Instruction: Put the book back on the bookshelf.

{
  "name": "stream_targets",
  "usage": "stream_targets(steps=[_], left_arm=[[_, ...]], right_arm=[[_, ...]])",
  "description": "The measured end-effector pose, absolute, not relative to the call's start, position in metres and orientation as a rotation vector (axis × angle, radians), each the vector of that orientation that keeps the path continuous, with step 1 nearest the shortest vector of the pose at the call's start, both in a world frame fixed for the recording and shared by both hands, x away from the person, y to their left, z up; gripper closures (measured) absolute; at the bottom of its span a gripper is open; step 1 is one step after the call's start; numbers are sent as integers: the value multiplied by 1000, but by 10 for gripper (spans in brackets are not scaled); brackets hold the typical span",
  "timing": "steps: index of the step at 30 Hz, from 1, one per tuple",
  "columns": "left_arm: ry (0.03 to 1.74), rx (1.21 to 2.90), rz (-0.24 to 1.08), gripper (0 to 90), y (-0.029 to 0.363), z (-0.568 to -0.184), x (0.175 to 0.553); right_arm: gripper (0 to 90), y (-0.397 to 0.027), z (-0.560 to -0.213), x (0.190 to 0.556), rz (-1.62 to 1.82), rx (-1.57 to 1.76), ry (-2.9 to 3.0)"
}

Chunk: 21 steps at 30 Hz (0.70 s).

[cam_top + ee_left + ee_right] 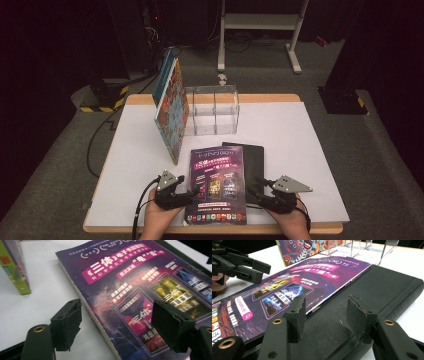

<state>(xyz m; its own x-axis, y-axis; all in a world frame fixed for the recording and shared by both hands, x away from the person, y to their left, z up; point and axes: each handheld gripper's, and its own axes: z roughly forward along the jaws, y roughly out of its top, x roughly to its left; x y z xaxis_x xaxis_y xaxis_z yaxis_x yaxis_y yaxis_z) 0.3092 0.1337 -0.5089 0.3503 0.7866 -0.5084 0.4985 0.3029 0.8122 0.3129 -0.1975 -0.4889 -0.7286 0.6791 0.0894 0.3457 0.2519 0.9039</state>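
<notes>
I hold my left tool (191, 192) low at the near left edge of the glossy purple paperback book (218, 184), which lies flat on the white desk (130, 165), partly overlapping a flat black rectangular case (254, 162) that sits under its right side. In the left gripper view that tool's jaws stand wide apart, one pad (67, 323) over bare desk and the other pad (171, 325) above the cover, with the book's left edge running between them; nothing is pinched. My right tool (256, 193) rests at the near right, jaws about halfway apart and empty, straddling the line where the book's right edge meets the black case (372, 295).

I judge the step in hand to be taking the purple book by its edge. To do it well, I should slide the outer pad of the left tool down to desk level and under the page block, keeping the upper pad flat on the cover, then close squarely so the pages do not fan. The right tool should steady the far edge without nipping the case. Beyond both tools a colourful picture book (171, 107) leans against a clear acrylic divided stand (212, 110).
</notes>
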Motion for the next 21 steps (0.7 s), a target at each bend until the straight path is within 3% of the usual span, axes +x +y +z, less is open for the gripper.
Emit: stream_targets(steps=[13,21], left_arm=[[1347,1393,221,164,128,-512,316],[1362,1387,136,177,129,-513,319]], right_arm=[[498,-199,-489,311,1460,965,2203],[498,-199,-490,311,1451,979,2202]])
